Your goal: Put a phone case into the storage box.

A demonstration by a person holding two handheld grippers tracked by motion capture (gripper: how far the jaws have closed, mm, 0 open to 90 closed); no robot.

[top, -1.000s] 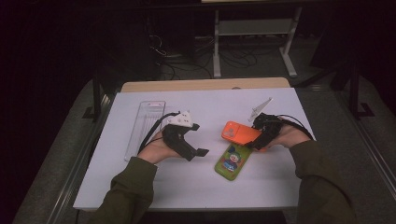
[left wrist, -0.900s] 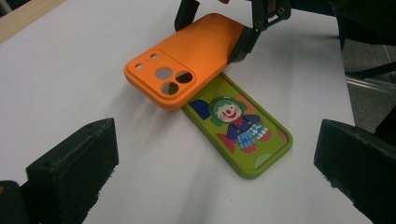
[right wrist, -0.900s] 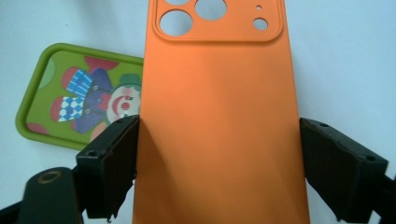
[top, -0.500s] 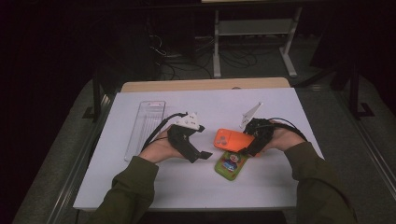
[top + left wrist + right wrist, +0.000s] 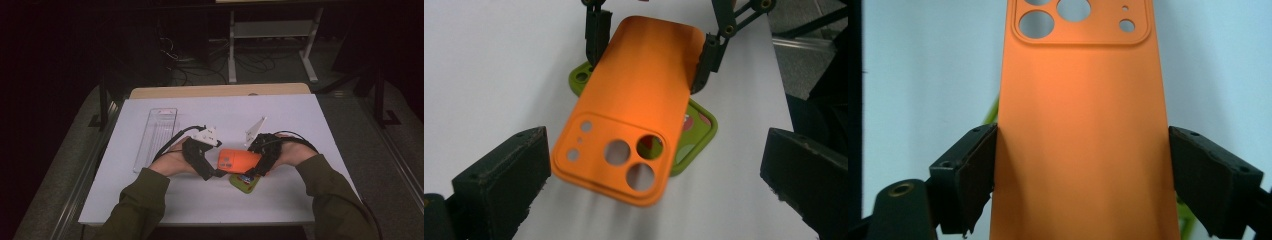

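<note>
I'm clamping the right tool across the orange case, offering its camera end, frame centre, to my released left tool.

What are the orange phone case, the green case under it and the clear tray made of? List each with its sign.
Orange phone case: likely matte silicone or soft plastic; smooth, even sheen, moulded camera holes.
Green phone case: looks similar, with a thick rounded rim; uncertain.
Clear rectangular tray: transparent rigid plastic, probably; the white table shows through it.
</note>
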